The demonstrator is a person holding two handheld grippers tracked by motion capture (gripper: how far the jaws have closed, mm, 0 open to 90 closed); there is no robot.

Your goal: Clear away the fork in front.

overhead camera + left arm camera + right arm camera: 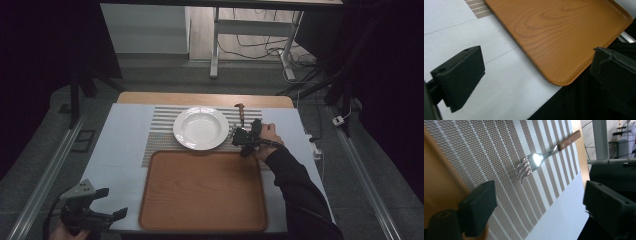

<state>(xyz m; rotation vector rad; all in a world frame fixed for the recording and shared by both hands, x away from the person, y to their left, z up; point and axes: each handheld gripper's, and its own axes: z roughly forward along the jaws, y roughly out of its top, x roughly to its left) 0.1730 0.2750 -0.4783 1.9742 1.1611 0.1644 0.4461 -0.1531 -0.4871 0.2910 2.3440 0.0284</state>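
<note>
A white plate sits on a striped placemat. To its right lies a fork with a wooden handle, tines toward me. My right gripper hovers just short of the tines, jaws open and empty; in the right gripper view the right gripper frames the fork ahead. A wooden tray lies in front of the plate. My left gripper is open and empty at the table's near left corner, with the tray's corner ahead of the left gripper.
A white sheet covers the table around the placemat. Beyond the far edge stand metal table legs and loose cables on the floor. Rails run along both sides of the table.
</note>
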